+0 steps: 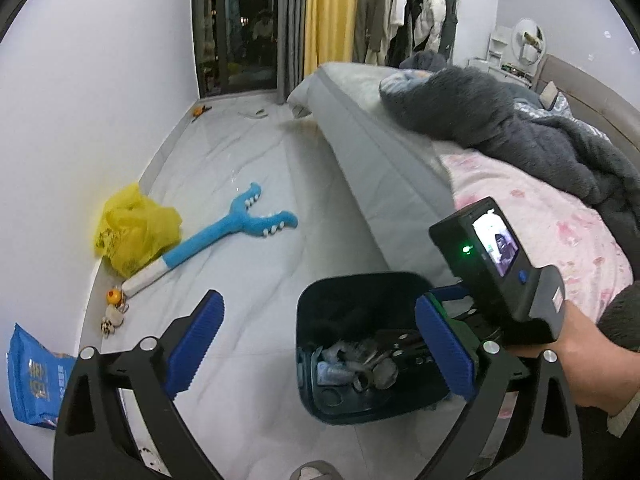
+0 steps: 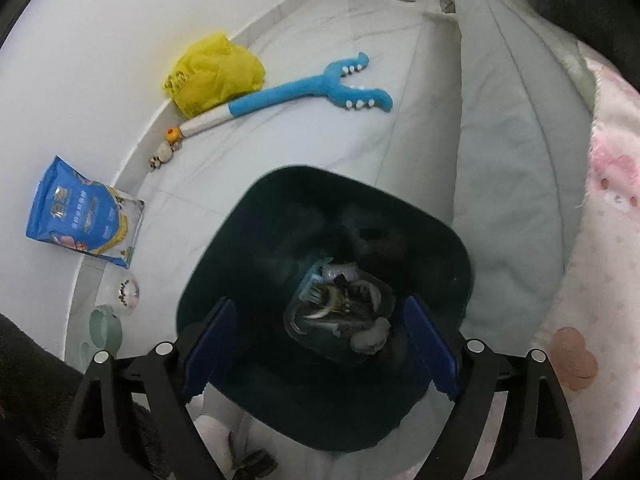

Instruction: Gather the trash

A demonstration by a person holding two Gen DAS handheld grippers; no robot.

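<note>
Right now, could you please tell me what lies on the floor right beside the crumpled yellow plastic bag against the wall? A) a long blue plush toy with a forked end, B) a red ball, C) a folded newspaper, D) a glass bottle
A: the long blue plush toy lies on the pale floor, its white handle end next to the yellow plastic bag.

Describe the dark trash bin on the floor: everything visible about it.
The trash bin is a dark, blue-black container with a rounded-square rim and smooth walls that look like plastic. It stands upright and open-topped on the pale tiled floor, close beside the bed's grey quilted edge. At its bottom lies a heap of trash: clear wrapping, pale crumpled pieces, and bits too blurred to name. The open right gripper hangs over its mouth, empty.
</note>
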